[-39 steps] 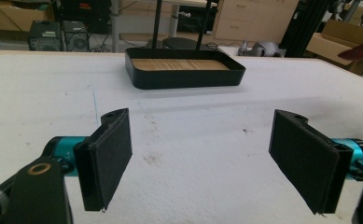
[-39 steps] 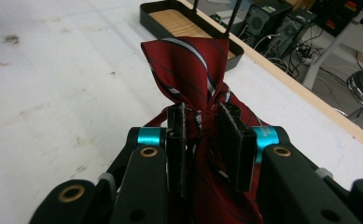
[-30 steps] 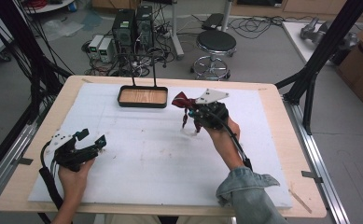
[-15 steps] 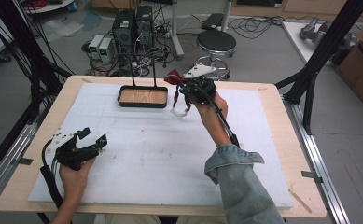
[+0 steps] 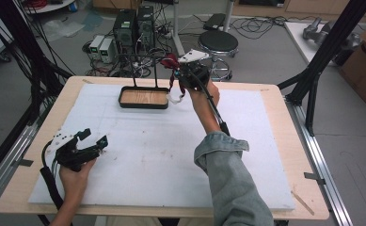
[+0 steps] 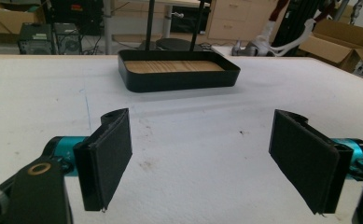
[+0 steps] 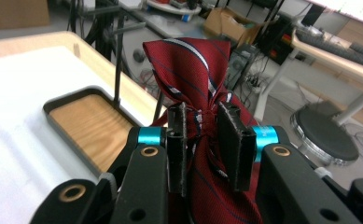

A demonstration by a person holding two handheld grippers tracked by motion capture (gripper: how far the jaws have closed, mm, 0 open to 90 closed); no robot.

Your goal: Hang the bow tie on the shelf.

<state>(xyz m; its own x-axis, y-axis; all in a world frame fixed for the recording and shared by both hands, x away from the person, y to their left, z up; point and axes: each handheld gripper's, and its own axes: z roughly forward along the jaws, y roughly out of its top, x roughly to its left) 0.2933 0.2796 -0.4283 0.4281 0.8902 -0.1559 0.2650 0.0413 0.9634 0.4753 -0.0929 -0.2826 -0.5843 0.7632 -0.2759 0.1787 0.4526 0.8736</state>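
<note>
A: Since a second ago, my right gripper (image 5: 177,75) has carried the red striped tie (image 7: 193,70) from above the white mat's (image 5: 171,155) far part out past the table's far edge, beside the tray's (image 5: 143,97) upright posts.

B: State of that tool?

A: Jaws pinch the tie at its gathered knot; the fabric flares above the pads (image 7: 235,140) and hangs below them. In the high view a white strap dangles under the gripper, close to the tray's right end.

B: And the other hand?

A: My left gripper (image 5: 89,141) rests low over the mat's near-left part, jaws spread wide, nothing between them. It has not shifted.

B: Room to move?

A: From the left gripper view, bare mat runs forward to the black tray (image 6: 179,74) with its wooden floor; the tray sits near the mat's far edge. Beyond the table stand a round stool (image 5: 218,42) and computer towers (image 5: 134,26); black frame struts flank both sides.

B: Any writing?

A: None that I can read.
</note>
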